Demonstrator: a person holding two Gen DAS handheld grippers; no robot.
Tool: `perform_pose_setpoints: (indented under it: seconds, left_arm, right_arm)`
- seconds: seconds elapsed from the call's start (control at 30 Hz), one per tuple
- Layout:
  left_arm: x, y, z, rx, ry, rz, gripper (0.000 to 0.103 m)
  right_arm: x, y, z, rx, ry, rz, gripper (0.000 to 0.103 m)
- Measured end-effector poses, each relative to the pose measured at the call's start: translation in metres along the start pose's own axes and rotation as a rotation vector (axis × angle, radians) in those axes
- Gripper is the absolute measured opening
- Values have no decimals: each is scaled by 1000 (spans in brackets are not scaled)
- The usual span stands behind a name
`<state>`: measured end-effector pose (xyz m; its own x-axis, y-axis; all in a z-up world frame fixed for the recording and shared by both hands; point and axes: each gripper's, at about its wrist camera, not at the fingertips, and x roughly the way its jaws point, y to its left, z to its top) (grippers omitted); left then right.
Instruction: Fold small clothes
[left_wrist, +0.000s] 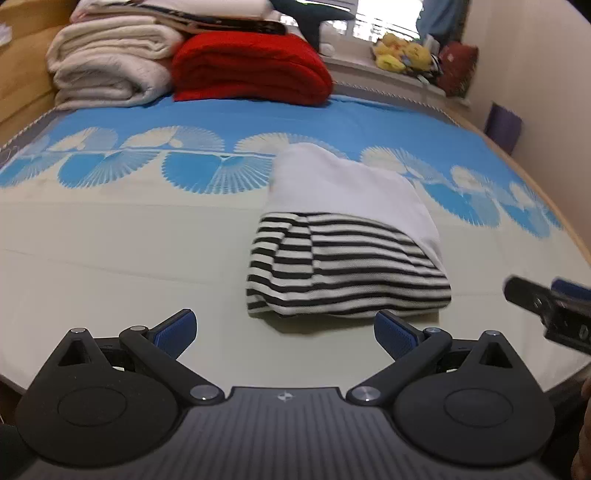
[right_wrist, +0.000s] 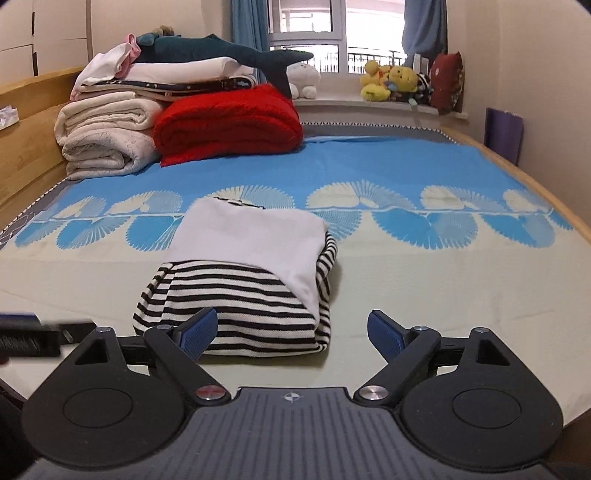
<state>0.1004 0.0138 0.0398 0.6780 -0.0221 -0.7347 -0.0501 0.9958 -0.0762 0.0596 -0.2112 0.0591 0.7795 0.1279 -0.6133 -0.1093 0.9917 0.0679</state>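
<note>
- Bedroom, daylight at the window (right_wrist: 334, 33): we work over a bed covered by a blue-and-cream bedspread (right_wrist: 424, 295) printed with a row of fan shapes.
- At the far end of the bed we see a stack of cream blankets (right_wrist: 107, 140) beside a folded red blanket (right_wrist: 229, 122), the two touching; a dark plush shark (right_wrist: 221, 50) lies across the top of the stack.
- Yellow plush toys (right_wrist: 391, 81) line the windowsill, next to a dark red cushion (right_wrist: 447, 83).
- On the cream part of the bedspread lies the striped garment (right_wrist: 236, 310), folded into a compact bundle, black-and-white stripes toward us and a plain white panel on its far half.
- Our left gripper (left_wrist: 284, 330) is spread wide, its blue pads (left_wrist: 177, 332) apart and holding nothing; the garment's near edge (left_wrist: 347, 266) sits just beyond the fingertips, nearer the right pad, and we cannot tell whether that pad touches it.
- Our right gripper (right_wrist: 291, 332) is likewise spread wide and holds nothing; its left blue pad (right_wrist: 199, 332) overlaps the near striped edge in this view, while its right pad stands clear over bare bedspread.
- Each wrist view catches the other gripper at its edge, blurred.
</note>
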Motion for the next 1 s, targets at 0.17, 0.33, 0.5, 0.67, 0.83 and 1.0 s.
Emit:
perform_pose_setpoints:
  seconds: [0.17, 0.33, 0.5, 0.67, 0.83, 1.0]
  left_arm:
    - [5, -13, -2, 22, -8, 7, 102]
    - [7, -18, -3, 33, -8, -8, 102]
    - [10, -19, -3, 42, -7, -4, 102]
    - [12, -19, -2, 39, -6, 0, 102]
    - [12, -19, -2, 40, -6, -1, 102]
    - [12, -18, -2, 40, -6, -2, 102]
  right_arm:
    - [7, 9, -4, -21, 24, -9, 89]
    - [9, 15, -6, -52, 24, -4, 89]
    - [14, 17, -5, -49, 37, -5, 89]
    - [15, 16, -5, -48, 40, -8, 89]
    - [16, 16, -6, -47, 42, -8, 89]
    - [16, 16, -6, -47, 44, -7, 89]
